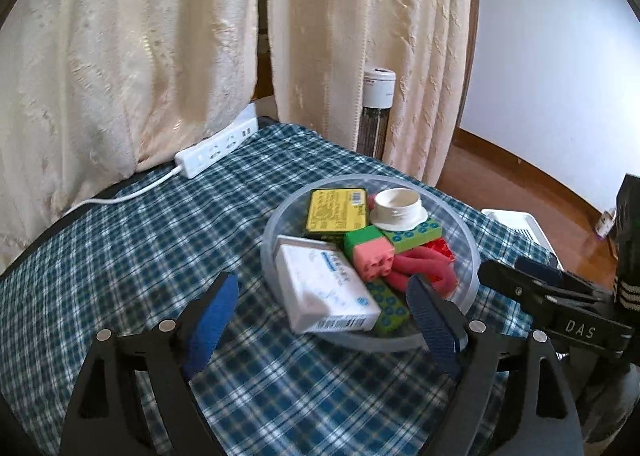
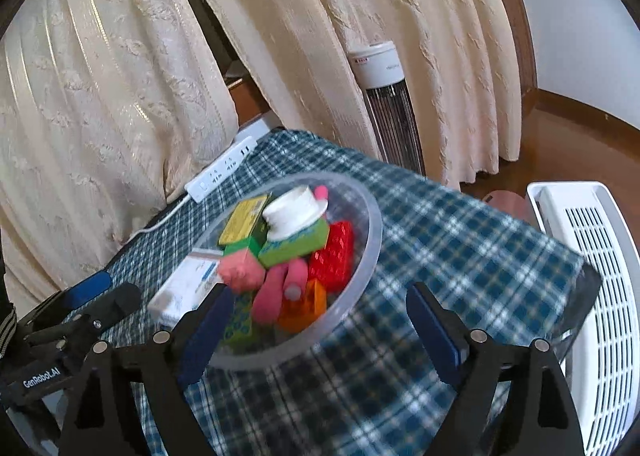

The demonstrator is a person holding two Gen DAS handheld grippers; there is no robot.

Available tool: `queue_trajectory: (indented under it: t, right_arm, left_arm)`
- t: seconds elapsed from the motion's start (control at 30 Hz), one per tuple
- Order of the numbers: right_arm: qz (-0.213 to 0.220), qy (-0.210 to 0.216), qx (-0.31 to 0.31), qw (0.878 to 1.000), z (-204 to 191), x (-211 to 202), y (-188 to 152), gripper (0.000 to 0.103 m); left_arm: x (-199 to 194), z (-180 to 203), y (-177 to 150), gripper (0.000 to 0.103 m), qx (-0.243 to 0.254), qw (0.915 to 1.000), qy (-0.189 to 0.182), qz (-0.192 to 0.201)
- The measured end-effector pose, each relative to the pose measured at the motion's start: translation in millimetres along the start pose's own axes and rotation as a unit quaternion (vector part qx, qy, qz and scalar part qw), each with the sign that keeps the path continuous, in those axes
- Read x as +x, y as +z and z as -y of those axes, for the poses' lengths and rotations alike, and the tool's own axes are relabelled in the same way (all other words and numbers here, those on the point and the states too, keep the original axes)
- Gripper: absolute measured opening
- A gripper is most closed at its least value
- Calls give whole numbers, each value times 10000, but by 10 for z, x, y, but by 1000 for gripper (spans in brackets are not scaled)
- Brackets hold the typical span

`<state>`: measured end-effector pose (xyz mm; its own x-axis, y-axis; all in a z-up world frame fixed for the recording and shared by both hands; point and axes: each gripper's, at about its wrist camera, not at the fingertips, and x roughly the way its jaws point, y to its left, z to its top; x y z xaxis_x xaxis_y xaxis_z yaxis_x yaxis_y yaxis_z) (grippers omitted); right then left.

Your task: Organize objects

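A clear round bowl [image 1: 475,256] [image 2: 374,216] stands on the plaid cloth. It holds a white box [image 1: 304,268] [image 2: 184,288], a yellow box [image 1: 338,210], a white cap [image 1: 398,208] [image 2: 294,212], green bricks [image 1: 416,234], a pink brick [image 1: 374,258], a pink foam tube [image 1: 424,264], a red brick [image 2: 334,256] and an orange one [image 2: 308,304]. My left gripper [image 1: 320,292] is open just short of the bowl's near rim and grips nothing. My right gripper [image 2: 318,294] is open at the bowl's right rim, pads off it.
A white power strip [image 1: 216,148] with its cord lies at the table's back edge under cream curtains [image 1: 160,56]. A tower heater [image 2: 388,108] stands behind the table. A white slatted appliance [image 2: 592,276] sits beside the table's right edge.
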<state>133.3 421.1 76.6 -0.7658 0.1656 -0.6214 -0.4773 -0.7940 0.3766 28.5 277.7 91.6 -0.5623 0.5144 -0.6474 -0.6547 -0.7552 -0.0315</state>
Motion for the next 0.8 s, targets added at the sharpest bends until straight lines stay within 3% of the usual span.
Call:
queue_trajectory:
  t: [0.17, 0.33, 0.63, 0.8]
  right_arm:
    - [-36, -15, -96, 9999, -156, -51, -99, 98]
    - [193, -118, -408, 9989, -383, -153, -121, 102]
    - [464, -574, -1205, 9900, -656, -255, -176, 102]
    - [416, -582, -1263, 9894, -632, -243, -188, 102]
  left_arm:
    - [-119, -141, -66, 87, -94, 9995, 265, 130]
    - [-206, -220, -82, 87, -93, 9974, 662, 274]
    - [-237, -254, -76, 89, -185, 9975, 638, 249]
    - [-246, -233, -80, 91, -182, 9979, 585, 231]
